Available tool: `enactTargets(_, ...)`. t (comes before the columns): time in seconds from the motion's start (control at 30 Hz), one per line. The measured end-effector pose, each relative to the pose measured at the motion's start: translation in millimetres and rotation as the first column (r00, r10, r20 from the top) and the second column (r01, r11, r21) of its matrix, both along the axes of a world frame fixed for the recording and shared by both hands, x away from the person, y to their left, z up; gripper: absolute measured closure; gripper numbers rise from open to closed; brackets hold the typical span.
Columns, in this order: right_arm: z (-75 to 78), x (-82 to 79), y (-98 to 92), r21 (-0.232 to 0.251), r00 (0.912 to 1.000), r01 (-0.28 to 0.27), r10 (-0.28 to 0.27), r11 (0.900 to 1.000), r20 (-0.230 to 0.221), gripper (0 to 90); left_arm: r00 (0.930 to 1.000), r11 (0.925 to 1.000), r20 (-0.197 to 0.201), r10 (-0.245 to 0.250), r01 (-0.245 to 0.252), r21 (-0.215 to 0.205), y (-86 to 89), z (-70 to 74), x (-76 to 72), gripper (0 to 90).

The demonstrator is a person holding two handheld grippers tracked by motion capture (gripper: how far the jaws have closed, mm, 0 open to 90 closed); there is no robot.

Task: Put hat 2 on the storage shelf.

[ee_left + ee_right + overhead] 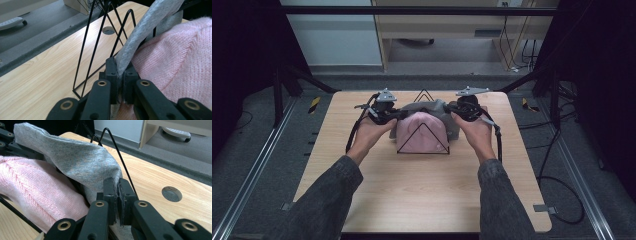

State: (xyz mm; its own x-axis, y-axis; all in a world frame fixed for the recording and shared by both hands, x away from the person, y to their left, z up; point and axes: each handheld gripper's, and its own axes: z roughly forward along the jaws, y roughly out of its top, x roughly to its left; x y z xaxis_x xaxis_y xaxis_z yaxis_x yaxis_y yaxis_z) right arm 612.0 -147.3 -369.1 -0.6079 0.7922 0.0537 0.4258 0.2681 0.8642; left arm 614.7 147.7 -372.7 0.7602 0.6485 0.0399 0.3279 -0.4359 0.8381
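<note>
A black wire rack (423, 129) with triangular ends stands mid-table and holds a folded pink knit garment (422, 131). A grey cloth (434, 109) lies stretched over the back of the pink one. My left gripper (398, 115) is shut on the grey cloth's left edge (140, 40), its pads pinching the fabric beside the rack's wire triangles (100, 45). My right gripper (451, 108) is shut on the cloth's right edge (82, 160), with the pink knit (32, 185) just below. The cloth spans between both grippers.
The wooden table (422, 175) has round holes, one (171, 194) near my right gripper. Black frame rails and cables run along both sides of the table. A wooden shelf unit (452, 30) stands on the floor beyond.
</note>
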Motion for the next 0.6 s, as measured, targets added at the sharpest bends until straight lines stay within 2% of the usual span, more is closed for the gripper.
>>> enactTargets(0.27, -6.8, -0.3, -1.3, 0.0, 0.9999, -0.004, 0.004, 1.0, -0.015, 86.3, 0.9999, 0.9999, -0.012, 0.009, -0.009, 0.007, 0.1, -6.0, 2.4, 85.4)
enactTargets(0.47, -8.8, -0.4, 0.3, -0.007, 0.9996, -0.011, 0.01, 1.0, -0.026, 86.2, 0.9989, 0.9997, -0.041, 0.023, -0.024, -0.006, 3.0, -10.9, 6.4, 84.9)
enactTargets(0.57, -11.6, -0.7, 1.5, -0.004, 0.9992, -0.012, 0.012, 1.0, -0.038, 86.1, 0.9979, 0.9992, -0.052, 0.038, -0.038, 0.014, 3.9, -13.8, 8.0, 84.1)
enactTargets(0.6, -12.7, -1.1, 2.2, -0.001, 0.9992, -0.011, 0.011, 1.0, -0.039, 86.1, 0.997, 0.999, -0.062, 0.045, -0.045, 0.008, 4.8, -14.5, 8.4, 84.0)
